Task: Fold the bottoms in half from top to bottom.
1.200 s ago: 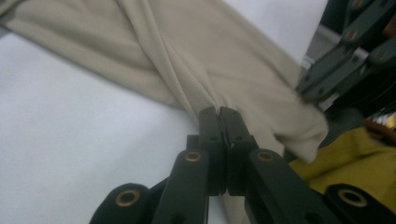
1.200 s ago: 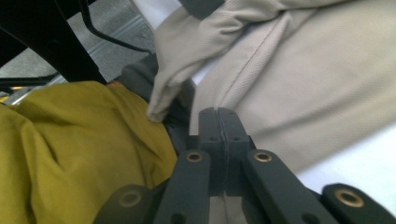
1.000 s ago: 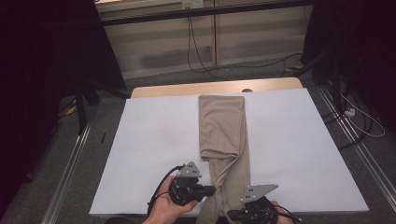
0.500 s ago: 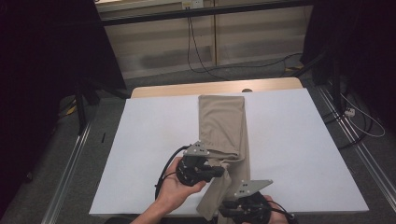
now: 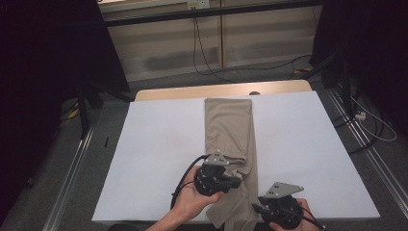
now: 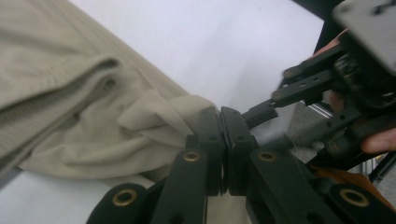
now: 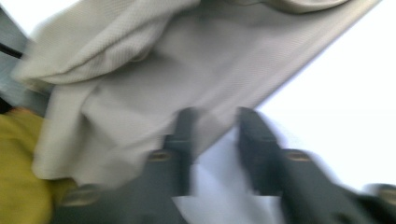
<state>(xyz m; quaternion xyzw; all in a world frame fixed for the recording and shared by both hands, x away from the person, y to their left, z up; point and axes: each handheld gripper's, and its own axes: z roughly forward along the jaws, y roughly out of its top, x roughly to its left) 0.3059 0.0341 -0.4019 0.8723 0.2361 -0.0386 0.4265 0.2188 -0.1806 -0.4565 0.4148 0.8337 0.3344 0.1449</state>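
A long beige folded cloth (image 5: 228,125) lies down the middle of the white table (image 5: 154,159), its near end hanging over the front edge. My left gripper (image 5: 237,182) is over the cloth's near part. In the left gripper view the left gripper (image 6: 222,114) has its jaws pressed together, with a bunched fold of the cloth (image 6: 154,116) pinched and raised between them. My right gripper (image 5: 257,210) is at the front edge beside the cloth. In the blurred right gripper view the right gripper (image 7: 215,116) stands open, one jaw over the cloth (image 7: 187,60).
A wooden strip (image 5: 192,91) edges the table's far side. Black cables (image 5: 211,67) trail across the floor behind it, with metal rails (image 5: 72,168) along both sides. Bare white surface spreads left and right of the cloth. Something yellow (image 7: 18,177) is below the table edge.
My left gripper has moved away from the front edge and up along the cloth, drawing a fold with it. The right gripper has shifted slightly right near the front edge.
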